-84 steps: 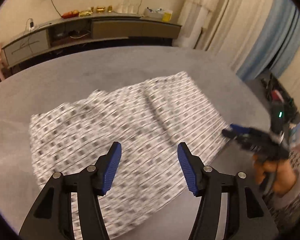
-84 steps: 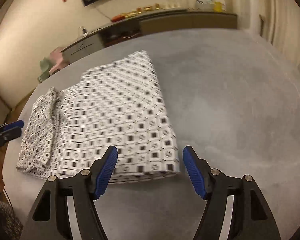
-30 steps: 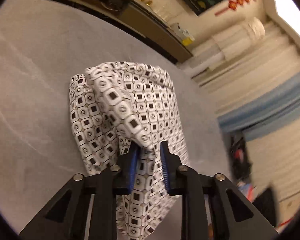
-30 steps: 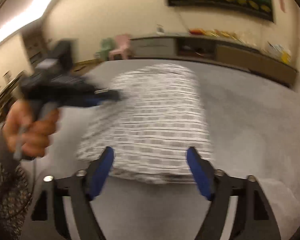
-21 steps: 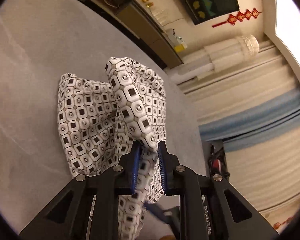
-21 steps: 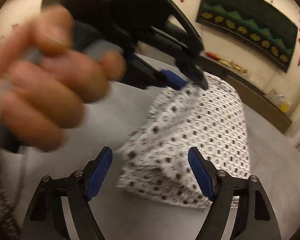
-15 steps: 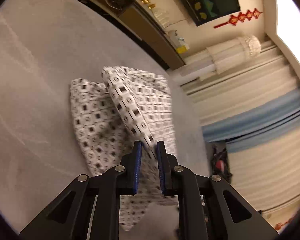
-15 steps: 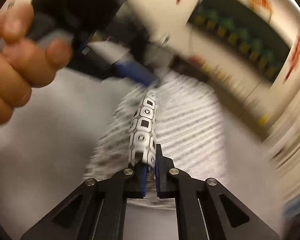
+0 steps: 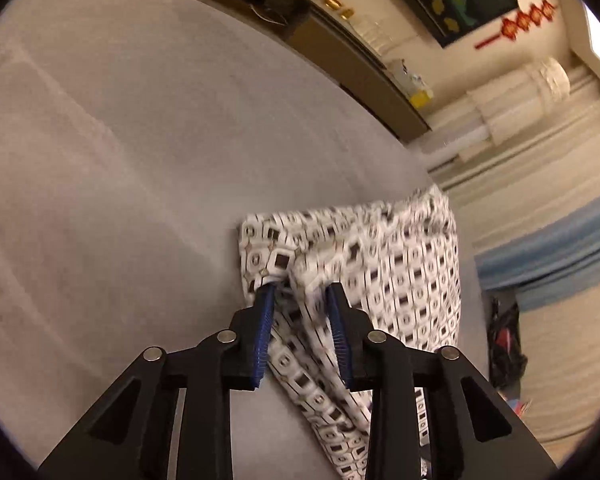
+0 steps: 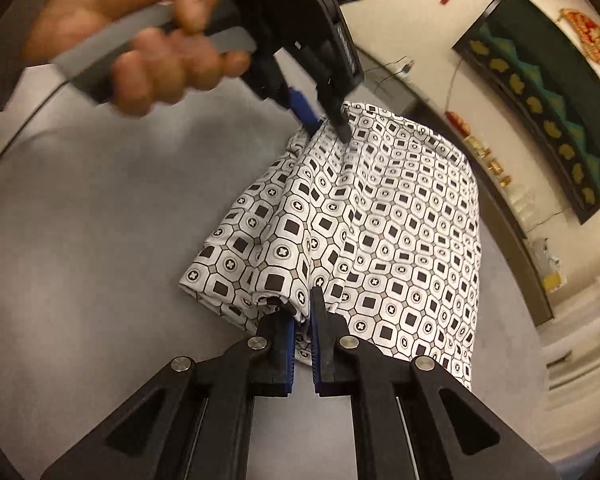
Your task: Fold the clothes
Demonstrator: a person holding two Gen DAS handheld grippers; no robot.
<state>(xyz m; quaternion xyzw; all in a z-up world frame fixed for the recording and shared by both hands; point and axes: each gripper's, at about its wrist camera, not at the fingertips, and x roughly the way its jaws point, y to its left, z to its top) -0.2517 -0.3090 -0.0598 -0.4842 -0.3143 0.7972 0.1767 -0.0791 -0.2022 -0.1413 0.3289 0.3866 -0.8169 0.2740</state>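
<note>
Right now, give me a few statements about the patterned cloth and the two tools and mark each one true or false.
1. The right tool is clamped on an edge of the patterned cloth. True.
2. The cloth is plain blue. False: it is white with dark squares and ringed circles.
3. The cloth lies on a grey surface. True.
4. The left tool holds nothing between its fingers. False: cloth sits between them as its jaws open.
5. A bare hand holds the left tool by a grey handle. True.
6. The cloth is spread out flat in a single layer. False: it is folded over in layers and bunched near the tools.
</note>
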